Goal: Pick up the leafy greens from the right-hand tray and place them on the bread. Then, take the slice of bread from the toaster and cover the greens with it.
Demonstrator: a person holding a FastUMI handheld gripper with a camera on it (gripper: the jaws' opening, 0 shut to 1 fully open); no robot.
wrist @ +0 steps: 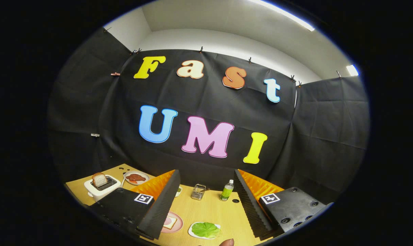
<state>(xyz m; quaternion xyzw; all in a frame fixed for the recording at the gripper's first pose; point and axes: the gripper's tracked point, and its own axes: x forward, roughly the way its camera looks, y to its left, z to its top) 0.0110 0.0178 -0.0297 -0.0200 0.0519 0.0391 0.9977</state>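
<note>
Spread wide and empty, the gripper (206, 218) hovers above the bench (206, 208). Leafy greens (205, 229) lie on their tray (192, 232) between the fingers at the near edge, below them.

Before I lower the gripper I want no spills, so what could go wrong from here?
The gripper is open above the table, and the leafy greens lie flat on a shallow tray, so the fingers might push the tray instead of pinching the leaf. The bread on the pink plate sits partly behind one finger, which could clip it.
</note>
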